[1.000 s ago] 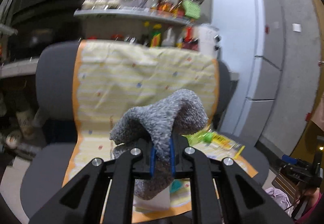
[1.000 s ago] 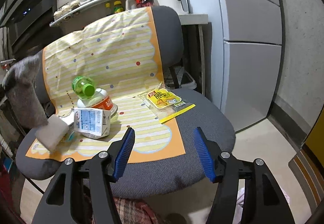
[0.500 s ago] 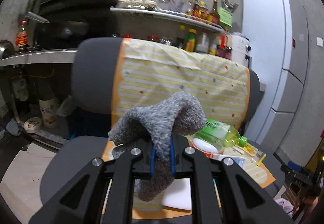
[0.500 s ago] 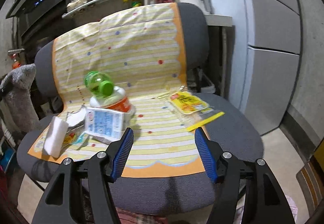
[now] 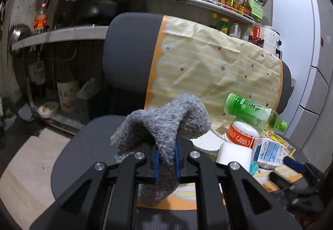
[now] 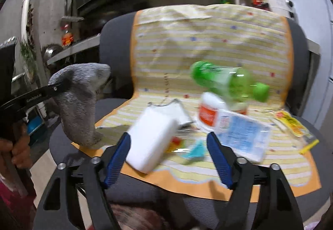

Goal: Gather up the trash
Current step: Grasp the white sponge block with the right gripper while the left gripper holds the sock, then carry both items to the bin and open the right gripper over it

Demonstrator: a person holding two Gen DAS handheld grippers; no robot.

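Basically, left gripper [image 5: 166, 161] is clamped on a grey fuzzy sock [image 5: 166, 126], which sticks up at 12 o'clock of the blue pads [image 5: 156, 164] and droops below them. Right gripper [image 6: 168, 155] has just been opening wide; pads press on nothing. White foam block [image 6: 150, 140] lies between them, nearer the 9 o'clock pad, contact unclear. Blue-white carton [image 6: 243, 136] sits at 2 o'clock of that gripper, orange-label jar [image 6: 208, 111] and green bottle [image 6: 224, 82] at 12 to 1, yellow wrapper [image 6: 289, 123] at 3. All rest on a striped cloth [image 6: 208, 42] over a grey chair [image 6: 112, 46]. Right view is motion-blurred, labels unreadable; small teal scrap [image 6: 195, 152] hard to identify.
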